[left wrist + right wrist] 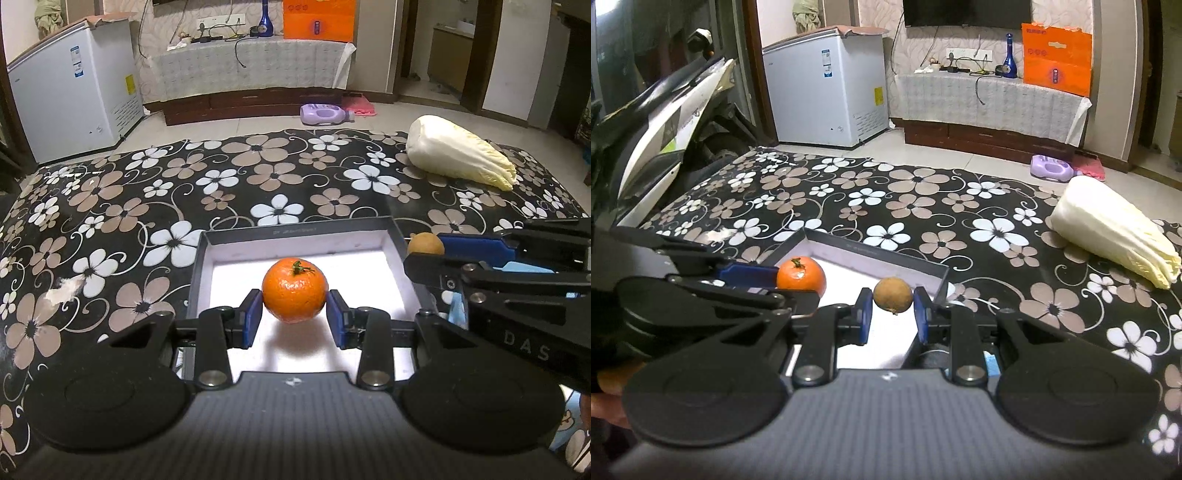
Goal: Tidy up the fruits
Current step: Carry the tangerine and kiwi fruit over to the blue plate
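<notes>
Left tongs (pixel 294 317) and right tongs (pixel 892 314) tilt downward side by side, each clamped on a fruit.

A: Where is there room over the counter (pixel 155 192)?

B: The left and far stretches of the flowered cloth lie bare.

A: What blocks the right?

B: A napa cabbage (pixel 461 153) lies at the far right corner. Nearer, the shallow box (pixel 299 232) has low walls, and the right tongs (pixel 428 254) crowd its right edge beside the left tongs (pixel 294 317).
</notes>
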Demonstrator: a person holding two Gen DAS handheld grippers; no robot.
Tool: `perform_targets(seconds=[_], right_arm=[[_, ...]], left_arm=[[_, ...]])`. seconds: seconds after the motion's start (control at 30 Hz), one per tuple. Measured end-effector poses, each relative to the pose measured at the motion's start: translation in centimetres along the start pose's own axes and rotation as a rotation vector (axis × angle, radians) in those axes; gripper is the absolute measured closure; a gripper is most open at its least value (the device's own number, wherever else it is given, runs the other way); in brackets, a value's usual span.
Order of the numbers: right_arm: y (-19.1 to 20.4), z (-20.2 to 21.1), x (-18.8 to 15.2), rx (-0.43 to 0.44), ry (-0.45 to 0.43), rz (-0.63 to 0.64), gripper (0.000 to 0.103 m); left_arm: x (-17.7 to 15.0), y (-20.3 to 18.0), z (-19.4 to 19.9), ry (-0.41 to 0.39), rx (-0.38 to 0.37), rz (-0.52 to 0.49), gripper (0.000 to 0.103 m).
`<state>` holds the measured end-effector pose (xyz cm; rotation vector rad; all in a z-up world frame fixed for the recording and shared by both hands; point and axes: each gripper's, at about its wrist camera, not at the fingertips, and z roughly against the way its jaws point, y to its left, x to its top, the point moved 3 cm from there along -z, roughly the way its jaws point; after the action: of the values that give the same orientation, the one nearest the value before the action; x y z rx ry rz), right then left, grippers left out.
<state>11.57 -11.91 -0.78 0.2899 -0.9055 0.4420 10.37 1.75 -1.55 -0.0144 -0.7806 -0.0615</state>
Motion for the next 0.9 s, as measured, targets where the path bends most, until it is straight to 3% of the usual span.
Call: perform_targets(seconds=[0.5,0.9], right_arm=[[-3.8,4.3,-1.2,-0.067,-0.034,-0.049,0.076],[-7.7,6.9,-4.3,-0.143,0.048,-0.059,0.076]], left_arm=[[0.6,-5.0,1.0,-0.030,-0.084,-0.035,0.059],[0.3,-11.2,1.0,-0.031,-0.192,-0.094,0.059]])
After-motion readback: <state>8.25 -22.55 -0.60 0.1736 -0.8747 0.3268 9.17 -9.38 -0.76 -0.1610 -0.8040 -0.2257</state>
